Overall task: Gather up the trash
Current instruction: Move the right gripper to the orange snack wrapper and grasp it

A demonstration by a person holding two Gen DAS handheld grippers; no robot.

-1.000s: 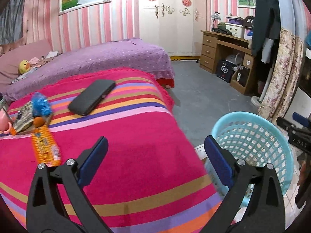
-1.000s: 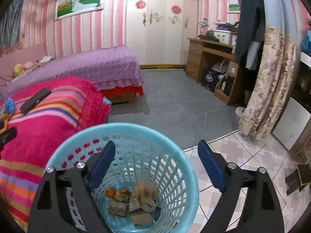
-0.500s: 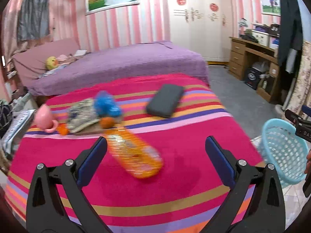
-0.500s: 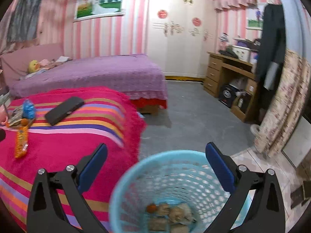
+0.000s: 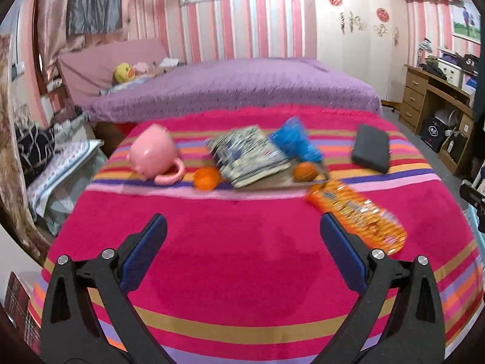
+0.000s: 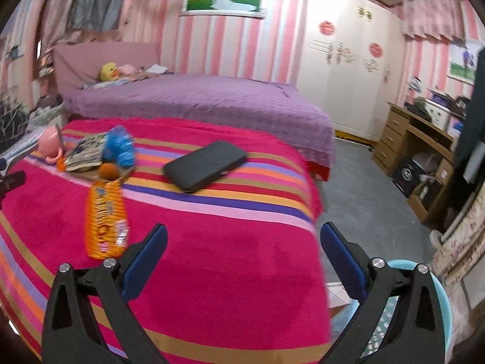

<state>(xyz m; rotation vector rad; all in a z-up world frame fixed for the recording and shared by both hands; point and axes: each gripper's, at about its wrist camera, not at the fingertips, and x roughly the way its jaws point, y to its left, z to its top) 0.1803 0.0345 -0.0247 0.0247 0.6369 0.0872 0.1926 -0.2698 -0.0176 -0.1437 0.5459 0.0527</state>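
The bed [image 5: 242, 242] with the pink striped blanket carries all the clutter, laid in a loose row across its far half. A light blue plastic basket [image 6: 442, 297] stands on the floor just off the bed's right corner; only its rim shows behind the right gripper [image 6: 242, 257], so its contents cannot be told. The biggest litter is a crumpled patterned wrapper [image 5: 248, 157] near the middle, with a long orange snack packet [image 5: 357, 212] lying flat in front and to its right. A blue crinkled wad [image 5: 294, 142] rests against the wrapper's right edge. Two small orange balls [image 5: 207, 178] sit one at either side of the wrapper. A pink mug [image 5: 153, 153] lies tipped at the left end, a black case [image 5: 371, 147] at the right. The left gripper [image 5: 242, 257] hovers over bare blanket, fingers [image 5: 142, 254] spread wide and empty; the right gripper's fingers [image 6: 341, 257] are likewise apart, holding nothing.
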